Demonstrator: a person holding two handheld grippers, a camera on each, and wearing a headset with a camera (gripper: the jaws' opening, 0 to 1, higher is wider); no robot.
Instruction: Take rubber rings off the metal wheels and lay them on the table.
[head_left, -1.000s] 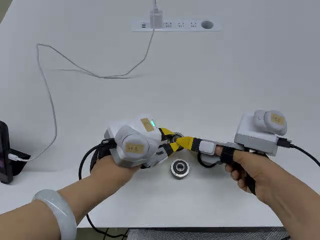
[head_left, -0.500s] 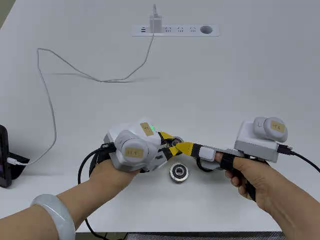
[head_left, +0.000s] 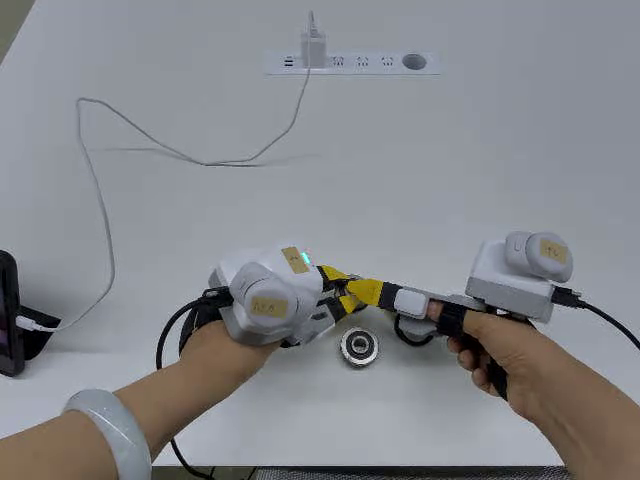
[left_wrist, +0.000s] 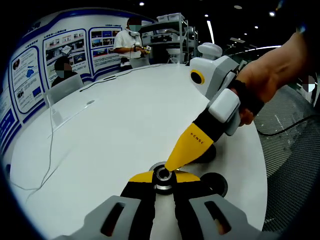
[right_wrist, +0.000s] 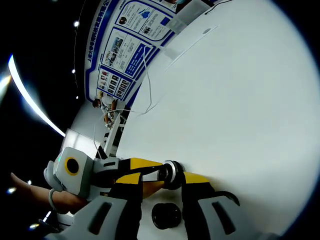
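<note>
My left gripper (left_wrist: 162, 179) stays clenched on the metal wheel (right_wrist: 171, 175), just above the table (head_left: 450, 180). My right gripper (head_left: 362, 290) has slid in closer and now pinches its rubber ring (right_wrist: 164, 172), ready to peel. A second wheel (head_left: 358, 345) lies below

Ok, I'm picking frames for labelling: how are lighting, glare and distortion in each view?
Head view: even soft light, sharp, faint shadow under the loose wheel. Left gripper view: fisheye bends the table edge, ceiling lamps flare at the top, held wheel sharp. Right gripper view: rolled sideways, white table nearly washed out, a bright streak at the left.
</note>
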